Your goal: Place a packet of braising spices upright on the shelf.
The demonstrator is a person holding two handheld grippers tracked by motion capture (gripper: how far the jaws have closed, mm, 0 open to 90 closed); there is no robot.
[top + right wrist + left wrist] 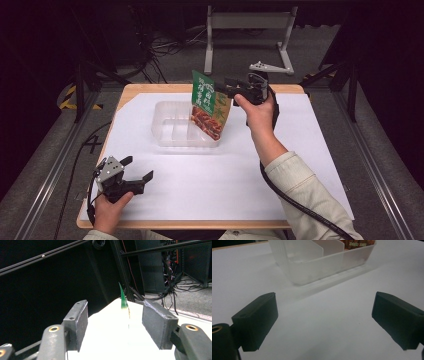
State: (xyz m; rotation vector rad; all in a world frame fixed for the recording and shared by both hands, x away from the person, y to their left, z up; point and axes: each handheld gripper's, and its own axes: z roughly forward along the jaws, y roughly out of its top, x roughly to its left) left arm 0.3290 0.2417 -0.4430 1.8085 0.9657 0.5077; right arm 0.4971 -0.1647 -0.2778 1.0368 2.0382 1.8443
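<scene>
- We see the green and orange printed foil snack pouch (209, 105) standing upright in the right end compartment of the clear, divided plastic tray (170, 125), which sits toward the far middle of the white sheet covering the table (210, 185).
- The pouch's long axis runs nearly vertical, tilted a little; its sealed green top edge points up, and its red-printed bottom rests down inside the tray.
- Our right gripper (226, 88) sits at the pouch's upper edge with its jaws apart. In the right gripper view the thin green edge (123, 300) rises between the two pads with clear gaps on both sides, so nothing is pinched.
- Our left gripper (136, 172) rests low near the table's front left, jaws wide and holding nothing; the left gripper view looks across the sheet at the tray wall (317, 267).
- We judge the pouch light, thin and pliable, with a slick film that crinkles and bends under its own contents; it may slump against the tray wall once free.
- The flat top seal looks like the best place to pinch it: stiffest, and clear of the contents.
</scene>
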